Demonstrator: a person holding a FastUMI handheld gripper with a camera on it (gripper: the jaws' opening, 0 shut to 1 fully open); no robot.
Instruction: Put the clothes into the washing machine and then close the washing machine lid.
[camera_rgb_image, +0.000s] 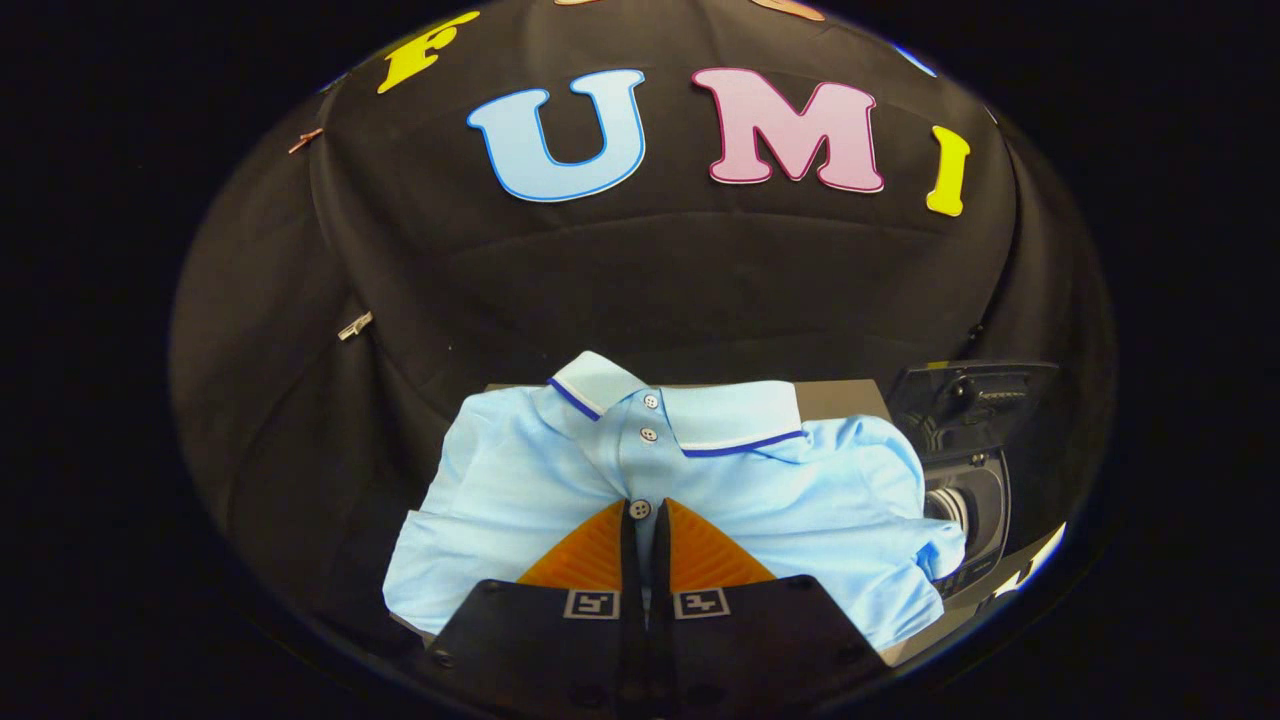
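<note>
Shirt (560, 480): a light blue polo with a dark-trimmed collar and buttoned placket, lying flat on the counter (850, 395).
Tongs (641, 510): fingers drawn nearly together, pinching a fold of the shirt at its lowest placket button (640, 508).
Washing machine (975, 470): dark, just beside the shirt's right sleeve, its lid raised.
Booth wall: black cloth beyond the counter.

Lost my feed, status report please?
Claw shut on polo shirt at its button placket. Washing machine to the right, lid open. Path looks clear.
</note>
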